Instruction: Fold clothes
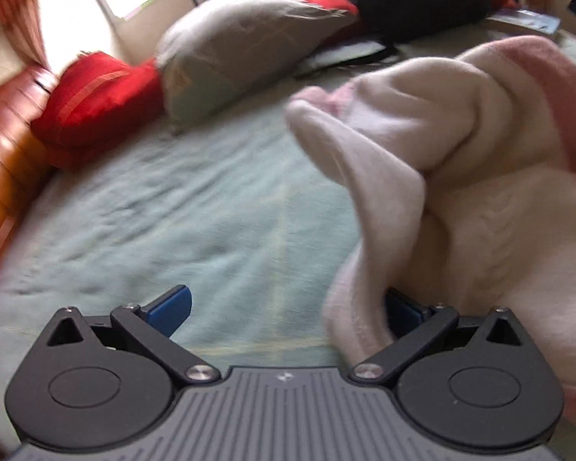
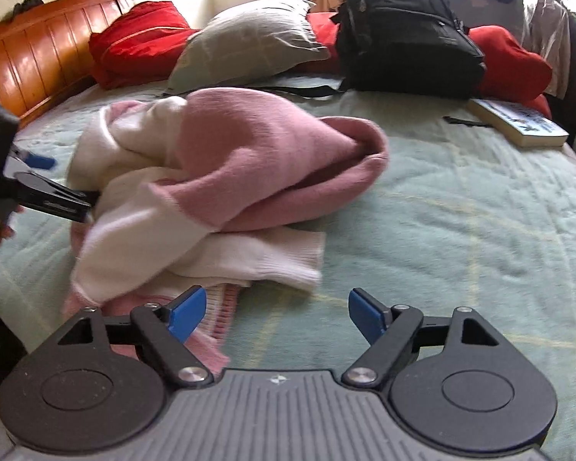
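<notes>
One sweater (image 2: 226, 192), pink and white, lies bunched on the green bedspread (image 2: 460, 230). Two grippers are in view. The right gripper (image 2: 276, 317) has its blue pads (image 2: 188, 313) spread wide and holds nothing; the sweater sits just ahead of it and to its left, with a pink striped hem touching its left finger. The left gripper (image 1: 284, 311) is also spread wide, and a fold of the sweater (image 1: 460, 192) drapes over its right finger, rising ahead and to the right. In the right wrist view the left gripper (image 2: 50, 180) pokes into the sweater's left side. Farther ahead of both: two red cushions (image 2: 142, 42), one grey pillow (image 2: 249, 44), one black backpack (image 2: 407, 34), one book (image 2: 518, 123) and the wooden headboard (image 2: 38, 53).
</notes>
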Motion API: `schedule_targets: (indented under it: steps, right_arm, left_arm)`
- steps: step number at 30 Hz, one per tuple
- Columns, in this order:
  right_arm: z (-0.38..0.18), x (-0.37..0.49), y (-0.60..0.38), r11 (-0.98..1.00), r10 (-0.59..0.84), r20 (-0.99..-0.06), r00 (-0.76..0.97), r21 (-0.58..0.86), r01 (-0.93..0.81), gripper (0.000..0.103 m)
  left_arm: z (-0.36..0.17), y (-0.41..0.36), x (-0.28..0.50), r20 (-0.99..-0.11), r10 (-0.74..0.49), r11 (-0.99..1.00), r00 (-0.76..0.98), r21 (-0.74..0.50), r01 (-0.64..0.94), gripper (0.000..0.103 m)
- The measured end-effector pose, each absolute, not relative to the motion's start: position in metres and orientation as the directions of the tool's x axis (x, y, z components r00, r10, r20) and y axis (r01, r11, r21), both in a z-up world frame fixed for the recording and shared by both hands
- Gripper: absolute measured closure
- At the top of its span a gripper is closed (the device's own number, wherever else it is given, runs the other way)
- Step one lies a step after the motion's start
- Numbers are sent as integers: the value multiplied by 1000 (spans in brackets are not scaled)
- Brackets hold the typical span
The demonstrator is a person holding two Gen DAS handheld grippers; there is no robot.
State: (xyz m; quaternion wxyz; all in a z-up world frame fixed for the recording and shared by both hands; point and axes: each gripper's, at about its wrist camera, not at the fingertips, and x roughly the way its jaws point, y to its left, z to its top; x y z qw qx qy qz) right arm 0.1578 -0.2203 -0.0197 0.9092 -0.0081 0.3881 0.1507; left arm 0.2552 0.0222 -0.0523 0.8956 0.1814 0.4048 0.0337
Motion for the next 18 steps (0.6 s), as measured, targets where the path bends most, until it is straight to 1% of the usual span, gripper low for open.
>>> schedule_targets:
  steps: [6, 9, 13, 18]
  right_arm:
    - [-19, 155, -220, 957, 274, -700, 659, 130, -260, 17]
    - [-18, 155, -227, 963, 263, -696, 668, 143, -230, 15]
    - [-18, 155, -235, 967, 253, -693, 675, 162, -196, 15]
    - [-20, 155, -240, 972, 235, -697, 677, 164, -169, 15]
  left_arm:
    - [-48, 45, 273, -726, 207, 943, 655, 326, 64, 0]
    - [-46, 54, 283, -722, 215, 940, 658, 336, 62, 0]
    - [-43, 71, 296, -711, 240, 941, 661, 338, 22, 0]
    - [-46, 94, 315, -729, 249, 948, 637, 319, -5, 0]
